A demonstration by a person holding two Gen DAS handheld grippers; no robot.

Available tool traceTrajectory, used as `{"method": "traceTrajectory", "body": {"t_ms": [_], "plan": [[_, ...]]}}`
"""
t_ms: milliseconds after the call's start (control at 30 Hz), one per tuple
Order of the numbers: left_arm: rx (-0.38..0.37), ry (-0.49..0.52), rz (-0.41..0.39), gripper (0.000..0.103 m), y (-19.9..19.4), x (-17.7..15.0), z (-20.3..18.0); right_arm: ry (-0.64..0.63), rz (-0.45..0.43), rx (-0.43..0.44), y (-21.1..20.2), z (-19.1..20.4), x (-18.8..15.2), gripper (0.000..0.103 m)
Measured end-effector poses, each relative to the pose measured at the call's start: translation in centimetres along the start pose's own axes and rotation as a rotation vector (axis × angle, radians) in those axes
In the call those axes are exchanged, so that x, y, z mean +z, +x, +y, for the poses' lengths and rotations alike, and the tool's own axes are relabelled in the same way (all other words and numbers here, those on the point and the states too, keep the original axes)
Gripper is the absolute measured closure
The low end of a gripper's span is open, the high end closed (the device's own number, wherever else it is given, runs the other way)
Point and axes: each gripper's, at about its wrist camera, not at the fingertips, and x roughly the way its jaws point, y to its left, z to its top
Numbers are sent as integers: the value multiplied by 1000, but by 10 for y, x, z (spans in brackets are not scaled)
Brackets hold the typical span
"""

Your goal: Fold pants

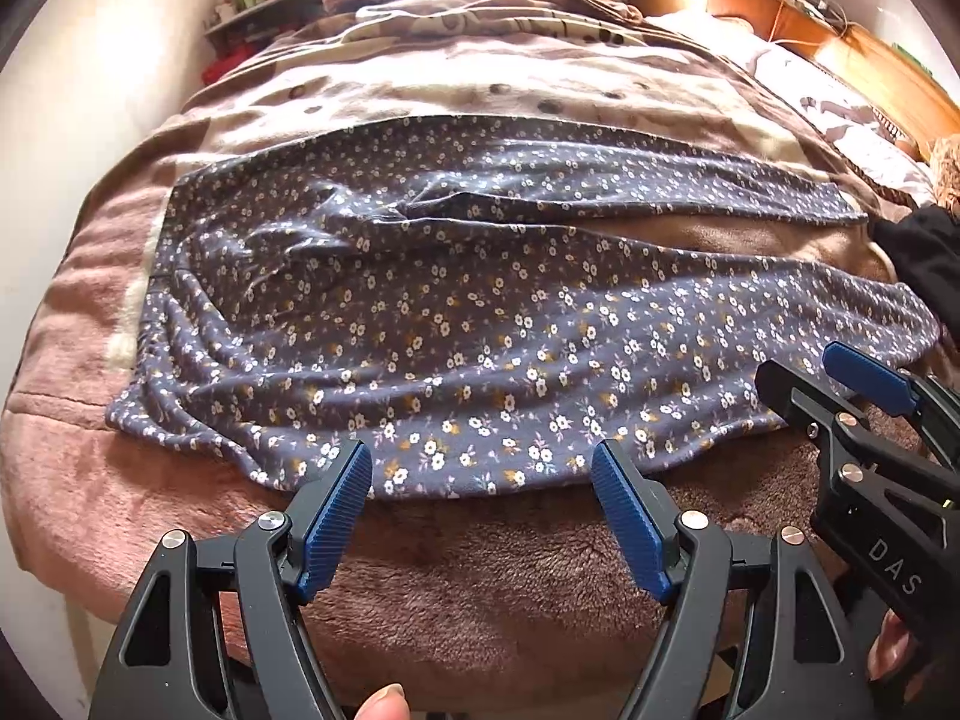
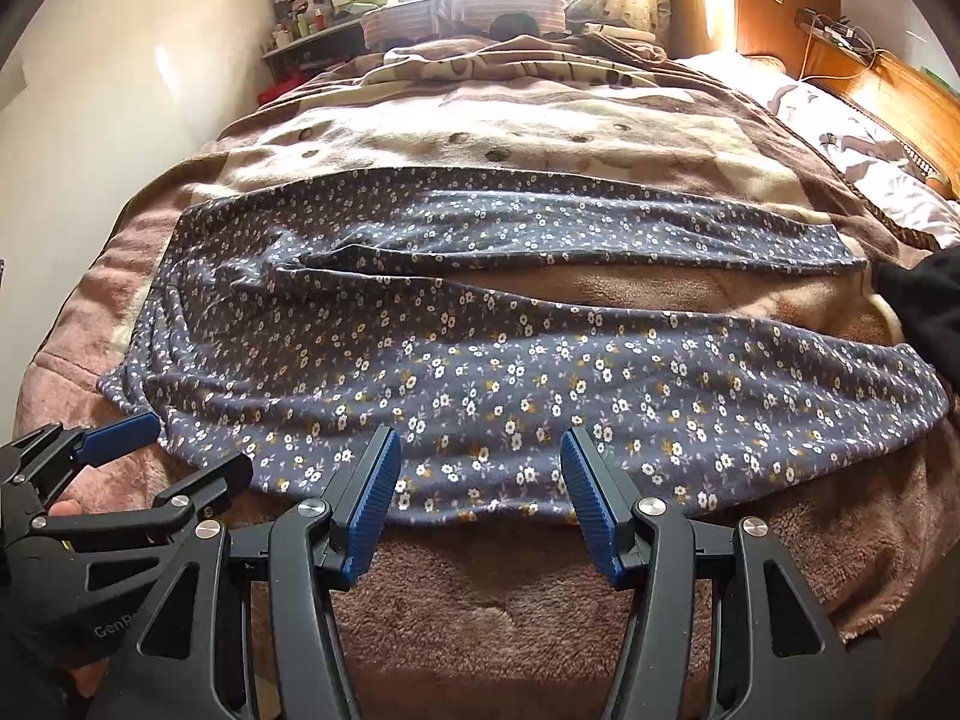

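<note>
Both wrist cameras sit low at the bed's point(image 1: 480, 588) near edge, facing across it; both views share the pants point(image 1: 480, 312)

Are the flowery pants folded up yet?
No, spread out. The pants lie flat on the blanket, both legs apart with blanket showing between them.

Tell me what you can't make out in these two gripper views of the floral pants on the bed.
- Pants: the near leg's cuff runs behind the right gripper in the left wrist view.
- Black item: cut off by the right edge in both views; cannot be identified.
- Shelf clutter: too small, washed out by window glare.
- Left gripper: only partly in the right wrist view.
</note>
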Motion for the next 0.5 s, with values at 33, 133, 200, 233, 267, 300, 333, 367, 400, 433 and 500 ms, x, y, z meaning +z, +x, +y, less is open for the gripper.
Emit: {"method": "traceTrajectory", "body": {"t_ms": [33,133,200,233,267,300,333,367,400,433,500], "plan": [[2,0,-1,30,0,0,0,-3,-1,-1,0,1,0,47],[12,1,2,30,2,0,1,-10,-5,0,0,3,0,47],[8,-10,10,30,3,0,3,-14,-2,3,0,4,-1,47],[5,-15,13,30,4,0,4,-15,-2,3,0,5,-2,47],[6,-18,14,30,4,-1,4,-17,-1,4,1,5,-3,47],[9,-18,13,30,4,-1,4,-20,3,4,2,5,-3,47],[13,-19,13,30,4,-1,4,-21,6,4,2,6,-3,47],[16,-20,12,30,4,-1,4,-21,7,5,2,5,-4,47],[20,-19,10,30,4,0,4,-20,8,6,3,5,-4,47],[22,-20,10,30,4,0,4,-19,9,6,3,5,-5,47],[26,-21,8,30,4,0,5,-16,10,4,3,4,-5,47]]}}
